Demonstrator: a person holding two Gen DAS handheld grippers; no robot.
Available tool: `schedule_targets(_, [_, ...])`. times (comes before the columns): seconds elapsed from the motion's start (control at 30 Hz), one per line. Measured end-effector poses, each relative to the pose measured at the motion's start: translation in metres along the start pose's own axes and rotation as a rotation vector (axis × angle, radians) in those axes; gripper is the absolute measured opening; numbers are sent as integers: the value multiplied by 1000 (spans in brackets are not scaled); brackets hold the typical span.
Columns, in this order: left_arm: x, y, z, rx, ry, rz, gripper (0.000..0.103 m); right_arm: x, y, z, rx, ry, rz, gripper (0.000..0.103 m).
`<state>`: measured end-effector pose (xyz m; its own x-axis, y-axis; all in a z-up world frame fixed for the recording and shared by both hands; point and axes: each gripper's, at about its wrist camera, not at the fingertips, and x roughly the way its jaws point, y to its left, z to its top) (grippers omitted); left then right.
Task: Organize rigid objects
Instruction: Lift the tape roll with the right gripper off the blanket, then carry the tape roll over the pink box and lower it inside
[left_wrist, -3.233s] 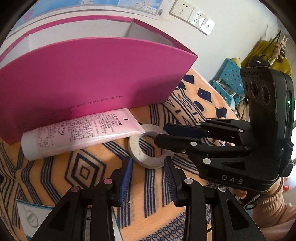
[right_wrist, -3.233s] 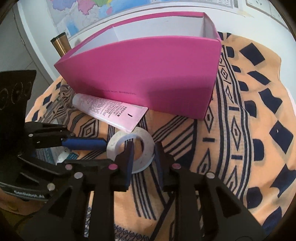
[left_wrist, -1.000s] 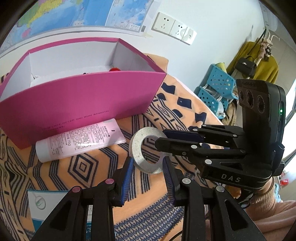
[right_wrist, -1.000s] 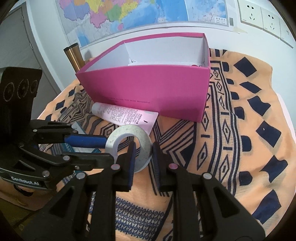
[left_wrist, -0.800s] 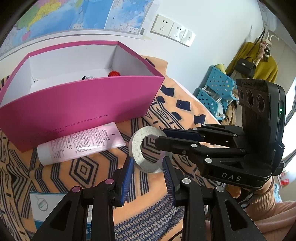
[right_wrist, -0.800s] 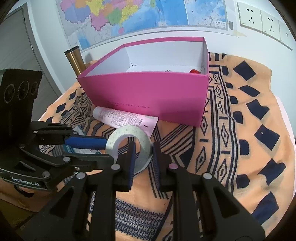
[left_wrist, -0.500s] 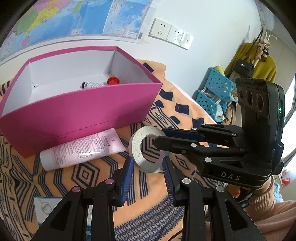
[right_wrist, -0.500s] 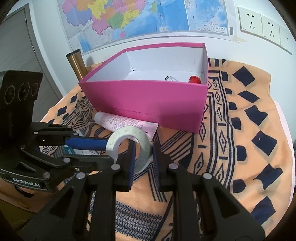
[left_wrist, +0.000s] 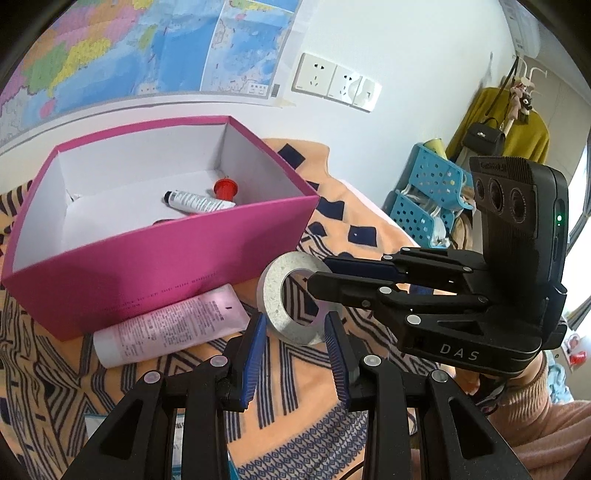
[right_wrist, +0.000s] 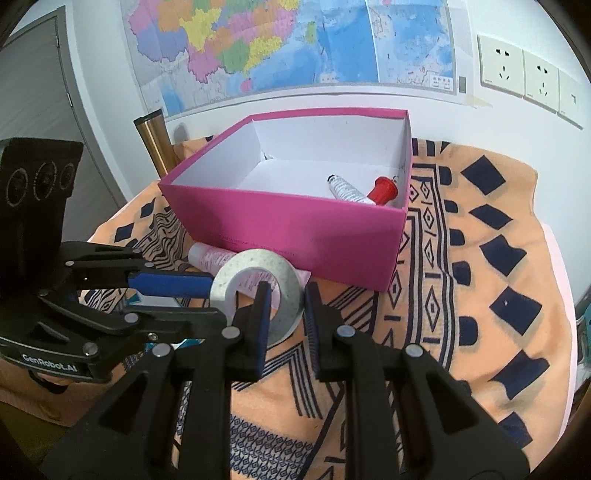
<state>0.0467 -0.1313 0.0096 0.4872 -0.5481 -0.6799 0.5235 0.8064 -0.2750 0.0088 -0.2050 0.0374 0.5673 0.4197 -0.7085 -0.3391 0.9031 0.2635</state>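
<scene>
Right gripper (right_wrist: 284, 314) clamped on tape roll's (right_wrist: 258, 291) rim, left gripper (left_wrist: 295, 332) clamped on its opposite side; roll held off the blanket at lower centre, pink box (right_wrist: 295, 229) beyond, upper centre.

You look at a matt pink cardboard box (left_wrist: 155, 254) with plain white paper-like inner walls, standing on a soft woven cloth (right_wrist: 480, 280) printed orange and navy. The tape roll (right_wrist: 258, 291) has a speckled, slightly rough pale face. The pink tube (left_wrist: 166, 328) is smooth, satiny plastic, and your gripper fingers (left_wrist: 255, 354) are matt black plastic with ribbed blue pads
</scene>
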Motion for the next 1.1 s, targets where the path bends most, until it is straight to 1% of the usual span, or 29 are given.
schedule_targets(0.53, [-3, -2, 14, 28, -33, 14, 32, -7, -4, 15, -14, -35, -9, 20])
schedule_targets(1.1, [-6, -3, 26, 56, -67, 27, 32, -7, -9, 26, -23, -53, -11, 20])
